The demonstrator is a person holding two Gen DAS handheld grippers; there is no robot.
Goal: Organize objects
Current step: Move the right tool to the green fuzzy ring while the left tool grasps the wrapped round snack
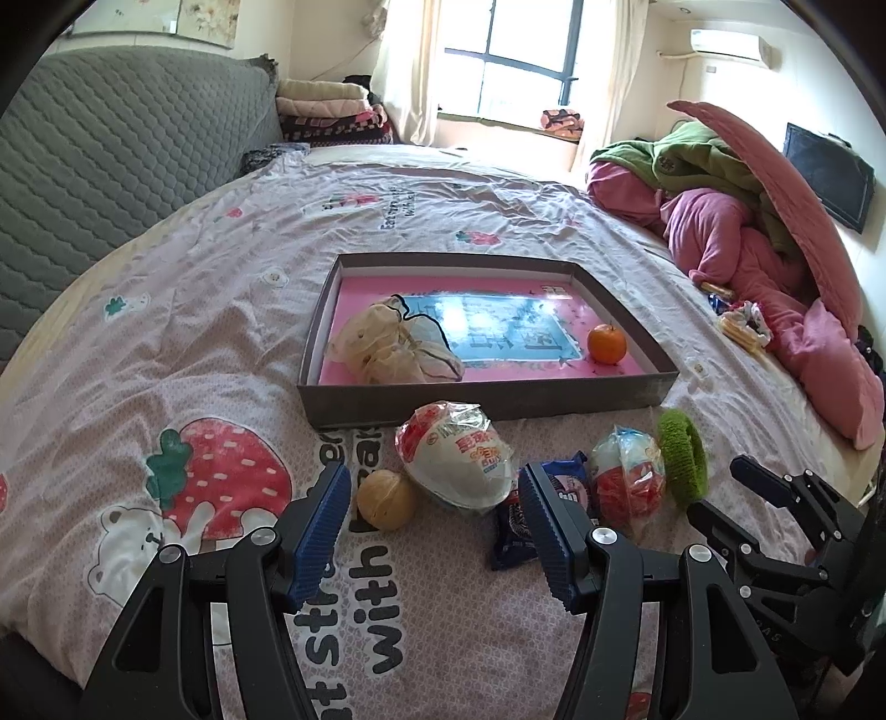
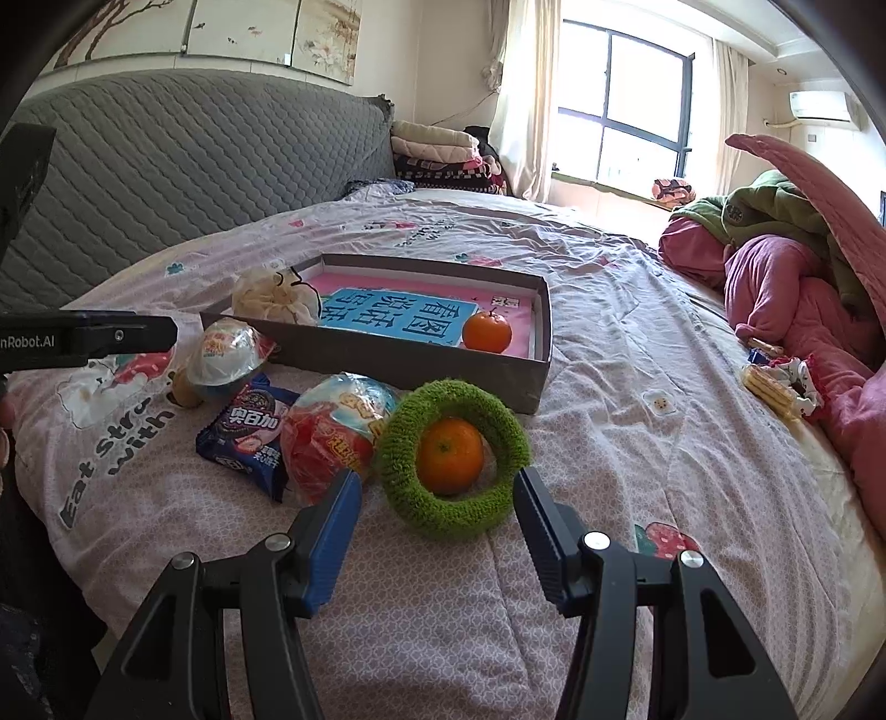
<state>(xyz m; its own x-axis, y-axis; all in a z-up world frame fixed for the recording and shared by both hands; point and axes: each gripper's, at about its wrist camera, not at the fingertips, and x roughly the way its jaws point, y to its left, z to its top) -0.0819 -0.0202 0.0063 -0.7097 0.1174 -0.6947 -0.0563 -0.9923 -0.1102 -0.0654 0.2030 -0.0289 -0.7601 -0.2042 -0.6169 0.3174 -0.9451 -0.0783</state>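
The left gripper (image 1: 434, 518) is hovering with jaws spread over the white plastic-wrapped bowl (image 1: 454, 457) on the patterned bed quilt (image 1: 221, 310). The right gripper (image 2: 437, 512) is facing the fuzzy green fabric ring (image 2: 454, 501) encircling a small orange mandarin (image 2: 449, 456), jaws spread. At 12 o'clock, the shallow grey cardboard tray (image 2: 387, 360) is holding another orange mandarin (image 2: 487, 331) and a beige mesh pouch (image 2: 274, 299).

Home bedroom. Bed (image 1: 232, 288) with strawberry-print quilt under both tongs. Grey quilted headboard (image 1: 111, 144) far left; folded blankets (image 1: 326, 111) beyond it. Curtained window (image 1: 515, 55) straight ahead, wall air conditioner (image 1: 731, 47) upper right, heaped pink and green bedding (image 1: 731, 221) right.
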